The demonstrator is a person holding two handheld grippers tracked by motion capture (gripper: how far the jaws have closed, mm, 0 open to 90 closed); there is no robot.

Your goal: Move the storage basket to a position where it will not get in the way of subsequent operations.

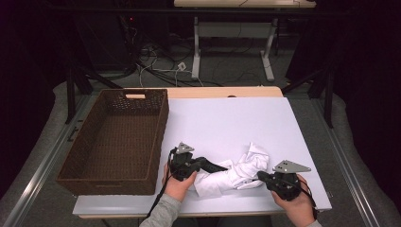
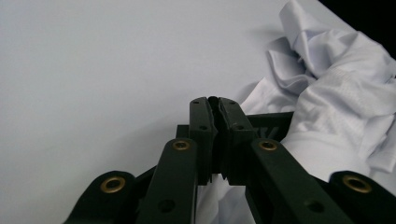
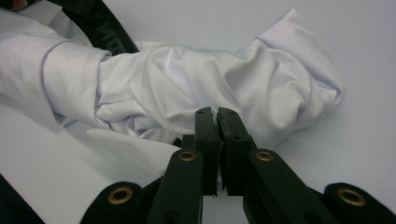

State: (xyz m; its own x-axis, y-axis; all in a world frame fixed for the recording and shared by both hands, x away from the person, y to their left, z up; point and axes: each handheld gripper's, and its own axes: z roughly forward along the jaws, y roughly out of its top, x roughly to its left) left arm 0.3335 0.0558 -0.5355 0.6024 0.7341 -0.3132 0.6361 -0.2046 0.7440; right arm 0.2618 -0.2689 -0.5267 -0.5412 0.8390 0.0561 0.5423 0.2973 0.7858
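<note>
White cloth (image 1: 234, 172) lies crumpled in a long bundle on the white table (image 1: 227, 123), near the front edge, between the two grippers. It looks like a garment, maybe a shirt; a mesh patch and a seam show in the right gripper view (image 3: 154, 79), but I can't say for sure.

Left gripper (image 1: 222, 167), held in the person's left hand (image 1: 178, 184), lies low over the table w/ its tip at the left end of the bundle. In its own view (image 2: 215, 105) the jaws stand pressed together w/ hardly a gap; cloth (image 2: 336, 98) sits to the right & behind the tips, nothing visible between them. So it reads as closed on nothing.

Right gripper (image 1: 259, 175), in the right hand (image 1: 295, 205), points left into the other end of the bundle. Its own view (image 3: 216, 114) shows jaws closed tight, tips right up against a fold of cloth. Whether a thin bit of fabric is pinched there I can't tell from that angle.

A black arm of the left gripper also shows at upper left of the right gripper view, lying against the cloth.

Brown wicker basket (image 1: 158, 137) stands on the left part of the table, well apart from the cloth, just left of the left hand. Beyond the table: dark floor w/ cables (image 1: 161, 66) & the legs of a second desk (image 1: 196, 47).
</note>
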